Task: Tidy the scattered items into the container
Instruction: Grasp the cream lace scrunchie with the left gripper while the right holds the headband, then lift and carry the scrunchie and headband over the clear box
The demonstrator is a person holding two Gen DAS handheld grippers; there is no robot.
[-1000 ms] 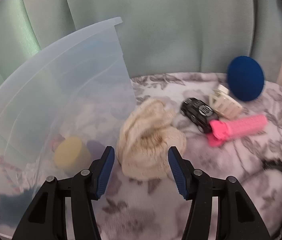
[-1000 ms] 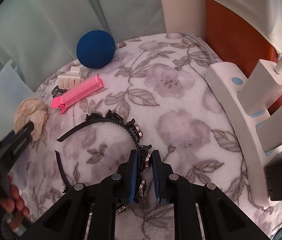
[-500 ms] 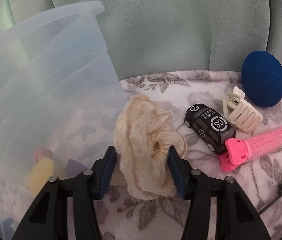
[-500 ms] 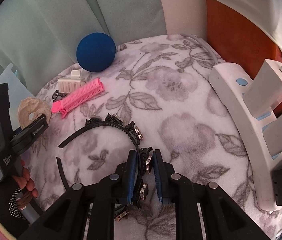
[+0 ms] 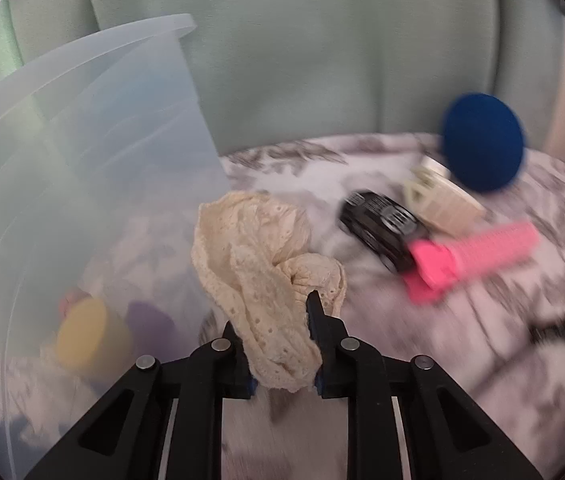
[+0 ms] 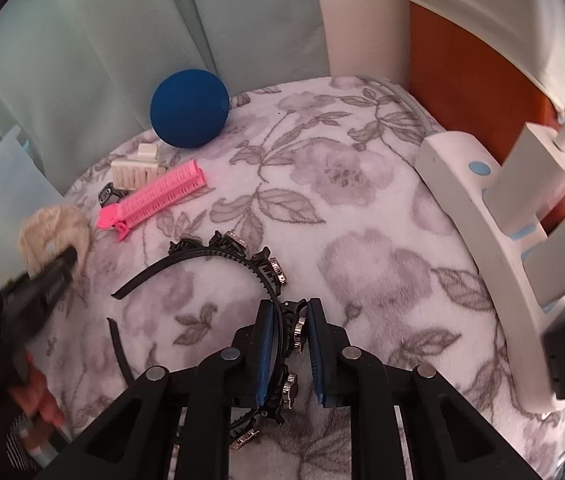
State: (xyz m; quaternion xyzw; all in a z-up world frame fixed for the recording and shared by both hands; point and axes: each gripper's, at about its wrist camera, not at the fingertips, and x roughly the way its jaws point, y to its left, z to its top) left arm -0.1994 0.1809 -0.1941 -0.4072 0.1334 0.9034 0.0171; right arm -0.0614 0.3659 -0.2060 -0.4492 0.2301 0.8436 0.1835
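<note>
My left gripper (image 5: 278,320) is shut on a cream lace scrunchie (image 5: 266,264) and holds it beside the translucent plastic container (image 5: 82,168) on the left. The scrunchie also shows in the right wrist view (image 6: 54,232). My right gripper (image 6: 288,316) is shut on a black jewelled headband (image 6: 238,256) that lies on the floral blanket. A black toy car (image 5: 382,232), a cream claw clip (image 5: 438,200), a pink hair roller clip (image 5: 470,260) and a blue ball (image 5: 482,148) lie to the right of the scrunchie.
The container holds a yellow round item (image 5: 86,332) and other small things. A white curved rack (image 6: 482,248) with white boxes stands at the right edge of the blanket. Green curtain (image 5: 322,40) hangs behind.
My left gripper has closed on the scrunchie and lifted it off the blanket. My right gripper has stayed shut on the headband and barely moved.
</note>
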